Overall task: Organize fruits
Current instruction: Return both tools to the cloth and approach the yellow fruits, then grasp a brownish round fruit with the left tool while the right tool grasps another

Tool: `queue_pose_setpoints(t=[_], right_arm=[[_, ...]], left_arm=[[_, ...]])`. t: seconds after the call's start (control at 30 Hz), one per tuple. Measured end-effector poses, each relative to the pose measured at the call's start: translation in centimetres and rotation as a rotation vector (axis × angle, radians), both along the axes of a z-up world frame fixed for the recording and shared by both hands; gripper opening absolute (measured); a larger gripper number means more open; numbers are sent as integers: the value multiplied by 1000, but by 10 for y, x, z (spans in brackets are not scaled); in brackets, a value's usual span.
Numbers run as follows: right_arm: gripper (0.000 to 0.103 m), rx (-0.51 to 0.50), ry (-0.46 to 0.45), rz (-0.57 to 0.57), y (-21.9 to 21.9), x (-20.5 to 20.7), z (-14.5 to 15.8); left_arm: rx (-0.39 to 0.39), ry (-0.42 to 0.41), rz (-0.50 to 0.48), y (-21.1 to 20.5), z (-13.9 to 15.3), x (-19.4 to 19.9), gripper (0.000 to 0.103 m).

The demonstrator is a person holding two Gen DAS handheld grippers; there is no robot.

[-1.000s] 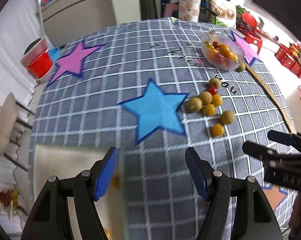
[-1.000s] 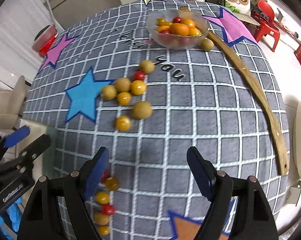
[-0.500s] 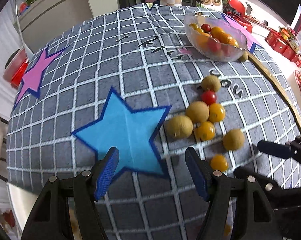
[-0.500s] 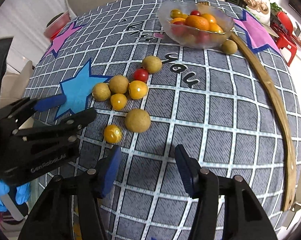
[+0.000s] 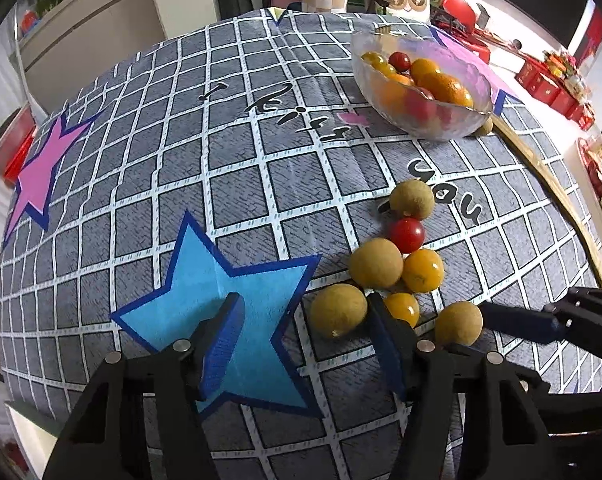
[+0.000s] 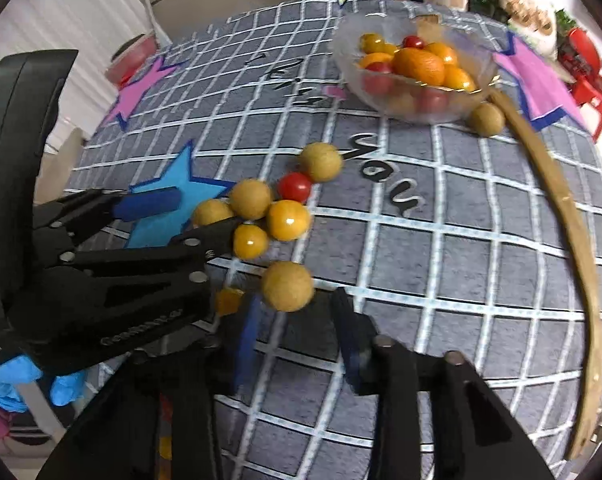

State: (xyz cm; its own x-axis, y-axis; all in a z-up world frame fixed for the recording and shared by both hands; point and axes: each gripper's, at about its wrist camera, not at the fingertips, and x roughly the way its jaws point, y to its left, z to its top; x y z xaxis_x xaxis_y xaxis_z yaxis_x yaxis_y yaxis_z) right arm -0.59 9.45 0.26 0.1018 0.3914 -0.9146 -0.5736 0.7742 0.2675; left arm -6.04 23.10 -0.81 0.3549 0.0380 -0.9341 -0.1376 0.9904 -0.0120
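Loose fruit lies on the grey checked tablecloth: brown longans, yellow tomatoes and a red tomato (image 5: 406, 234). My left gripper (image 5: 305, 340) is open, low over the blue star (image 5: 237, 320), with a longan (image 5: 338, 310) just inside its right finger. My right gripper (image 6: 297, 336) is open, with another longan (image 6: 287, 286) just ahead between its fingertips; this longan also shows in the left wrist view (image 5: 458, 323). A glass bowl (image 5: 421, 120) of oranges and tomatoes stands at the far right.
A lone longan (image 6: 486, 119) lies beside the bowl. A curved wooden strip (image 6: 557, 208) runs along the table's right edge. A small orange fruit (image 6: 228, 301) lies by my right gripper's left finger. A pink star (image 5: 37, 176) marks the far left.
Both grippers have moved forward and down to the fruit cluster. The right gripper has closed in on one longan, the left on another. Nothing has been taken hold of.
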Motion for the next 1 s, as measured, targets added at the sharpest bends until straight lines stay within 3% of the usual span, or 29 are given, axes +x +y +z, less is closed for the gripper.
queue_pose_setpoints(t=[0.13, 0.2, 0.43, 1.0], right_arm=[[28, 3, 1, 3, 3, -1, 1], [28, 6, 7, -6, -1, -2, 2], [28, 17, 48, -63, -20, -4, 7], [28, 22, 69, -48, -31, -46, 37]], left_arm=[[-11, 0, -19, -2, 1, 1, 47], [-10, -3, -32, -4, 2, 4, 28], [-67, 1, -3, -3, 8, 3, 28], [-63, -54, 98, 4, 56, -89, 28]])
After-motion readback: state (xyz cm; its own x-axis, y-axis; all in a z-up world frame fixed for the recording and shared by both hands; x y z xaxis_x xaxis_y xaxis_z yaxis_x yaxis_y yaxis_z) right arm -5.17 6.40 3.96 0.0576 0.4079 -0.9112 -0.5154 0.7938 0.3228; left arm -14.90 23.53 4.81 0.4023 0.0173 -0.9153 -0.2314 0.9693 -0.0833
